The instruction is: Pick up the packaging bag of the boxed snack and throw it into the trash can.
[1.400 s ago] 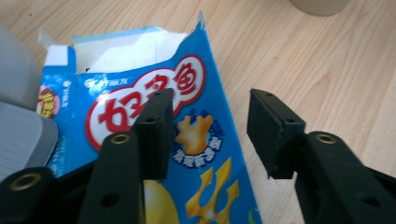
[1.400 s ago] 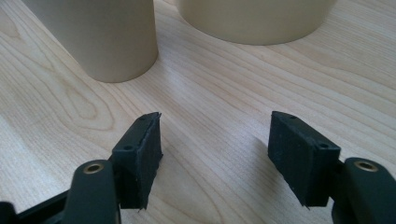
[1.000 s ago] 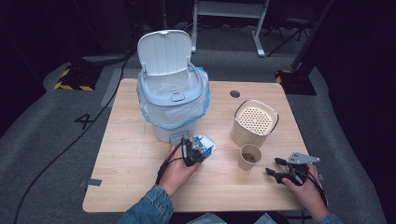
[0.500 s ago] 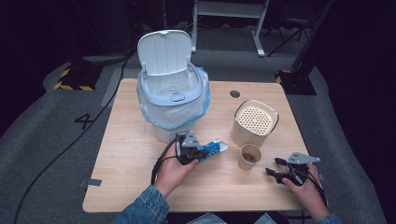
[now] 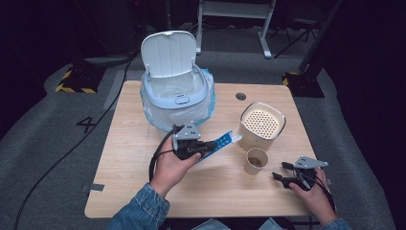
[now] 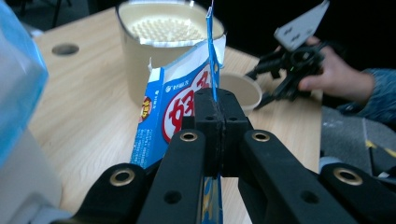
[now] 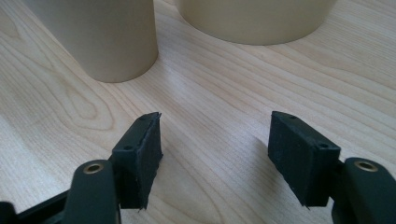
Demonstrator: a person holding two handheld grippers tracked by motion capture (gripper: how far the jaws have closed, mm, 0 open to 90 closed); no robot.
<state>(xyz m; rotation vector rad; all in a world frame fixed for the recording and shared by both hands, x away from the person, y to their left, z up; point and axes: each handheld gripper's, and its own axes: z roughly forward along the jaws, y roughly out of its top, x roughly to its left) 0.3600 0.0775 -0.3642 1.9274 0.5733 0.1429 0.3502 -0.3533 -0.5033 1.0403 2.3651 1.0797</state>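
- Since a second ago the left gripper (image 5: 210, 146) has swung the blue packet (image 5: 221, 142) away from the foot of the bin, so that the packet now points rightward toward the perforated container; the right gripper has stayed where it was.
- At the left rear of the worktop (image 5: 124, 139) stands a pale bin (image 5: 176, 98) lined with a bluish bag, its lid tipped up and back.
- Just in front of the bin, the left gripper is pressed together on the blue packet: in the left gripper view its jaws meet on the packet's thin edge (image 6: 212, 88), and the printed blue, red and white face (image 6: 175, 109) fans out to the left of them.
- The packet is held above the worktop, its torn white end near the side of the cream container (image 5: 262, 125), which has a perforated top; whether the two touch I cannot tell.
- Just in front of that container stands a small paper cup (image 5: 255, 160), open at the top, with something dark inside.
- Right of the cup, near the front edge of the worktop, the right gripper (image 5: 278, 171) rests low in the person's hand, its jaws spread with bare wood between them (image 7: 215, 140), holding nothing.
- In the right gripper view the cup (image 7: 100, 37) and the container (image 7: 254, 18) stand just ahead of those jaws, apart from them.
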